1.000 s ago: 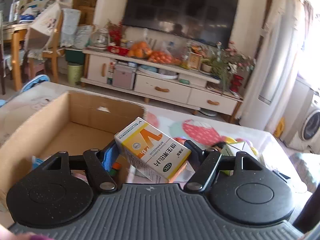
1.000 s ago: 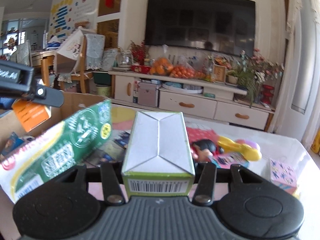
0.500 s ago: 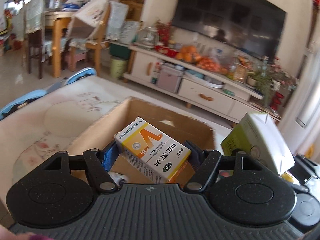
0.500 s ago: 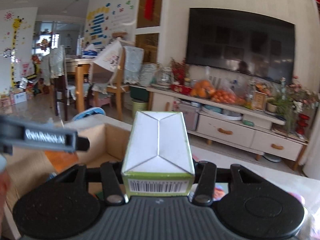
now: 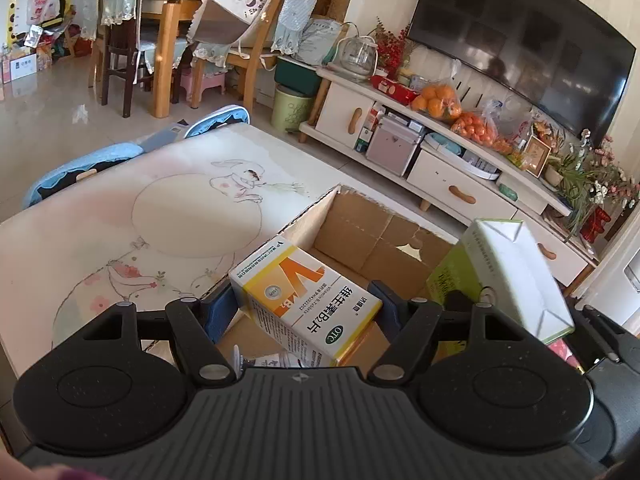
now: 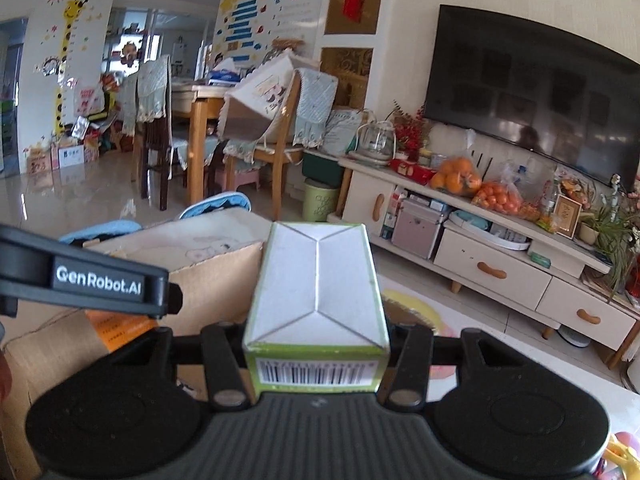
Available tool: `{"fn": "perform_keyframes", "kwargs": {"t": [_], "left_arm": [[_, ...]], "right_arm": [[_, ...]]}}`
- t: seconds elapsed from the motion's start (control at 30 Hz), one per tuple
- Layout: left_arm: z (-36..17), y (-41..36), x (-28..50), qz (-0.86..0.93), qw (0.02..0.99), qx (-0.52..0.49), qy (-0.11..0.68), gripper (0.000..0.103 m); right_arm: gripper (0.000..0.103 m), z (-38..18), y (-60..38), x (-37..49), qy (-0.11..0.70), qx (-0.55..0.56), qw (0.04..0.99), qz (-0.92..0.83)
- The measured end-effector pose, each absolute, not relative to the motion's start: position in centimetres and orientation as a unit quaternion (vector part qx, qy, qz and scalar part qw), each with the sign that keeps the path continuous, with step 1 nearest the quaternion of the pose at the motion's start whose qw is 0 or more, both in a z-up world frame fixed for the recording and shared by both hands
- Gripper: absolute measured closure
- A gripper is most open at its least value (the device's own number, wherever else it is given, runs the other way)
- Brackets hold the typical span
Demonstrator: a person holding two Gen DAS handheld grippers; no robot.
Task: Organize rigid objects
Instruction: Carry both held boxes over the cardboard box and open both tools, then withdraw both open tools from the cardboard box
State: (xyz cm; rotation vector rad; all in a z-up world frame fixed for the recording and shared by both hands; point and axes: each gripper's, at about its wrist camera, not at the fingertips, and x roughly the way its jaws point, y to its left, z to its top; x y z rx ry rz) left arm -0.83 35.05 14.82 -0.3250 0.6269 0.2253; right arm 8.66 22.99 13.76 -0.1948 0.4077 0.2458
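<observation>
My left gripper [image 5: 306, 306] is shut on a white and yellow medicine box [image 5: 304, 300] with an orange V, held tilted above the open cardboard box [image 5: 360, 236]. My right gripper [image 6: 316, 336] is shut on a green and white carton [image 6: 316, 280], its barcode end towards the camera. That carton [image 5: 504, 276] shows at the right in the left wrist view, over the cardboard box's right side. In the right wrist view the left gripper's black finger [image 6: 92, 280] crosses the left edge, with the orange side of the medicine box [image 6: 120, 330] under it and the cardboard box wall [image 6: 216, 284] behind.
The cardboard box stands on a low table with a rabbit-print cover [image 5: 160, 220]. Papers and small items lie on the box's floor. Blue stools [image 5: 100, 160] stand beyond the table's far edge. A TV cabinet [image 5: 460, 176], dining chairs [image 6: 272, 132] and a wooden table fill the room behind.
Both grippers have swung left with their boxes still gripped. The green carton has come alongside the left gripper over the cardboard box. The toys at the right have left the view.
</observation>
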Motion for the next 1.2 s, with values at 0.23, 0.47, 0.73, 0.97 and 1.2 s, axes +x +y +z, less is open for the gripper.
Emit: {"fn": "perform_keyframes", "kwargs": {"t": [0.23,0.47,0.73,0.97,1.2], "left_arm": [[14.4,35.5,-0.1,0.122,0.928,-0.153,0.317,0.009],[15.4,35.1,-1.2,0.118,0.945,-0.136,0.275,0.000],[16.3,33.4,-5.3,0.092,0.974,-0.094,0.187,0.000],[16.3,31.3,-10.2,0.063,0.986,-0.065,0.139,0.000],[15.9,29.0,-14.7,0.051,0.987,-0.055,0.140,0.000]], "right_arm": [[0.051,13.0,23.8,9.0,0.219,-0.117,0.962,0.117],[0.027,13.9,22.2,7.1,0.205,-0.100,0.969,0.091],[0.018,15.0,18.4,1.1,0.170,-0.054,0.984,0.008],[0.012,13.7,15.2,-4.4,0.153,-0.039,0.986,-0.058],[0.011,10.9,13.0,-8.4,0.160,-0.052,0.981,-0.097]]}}
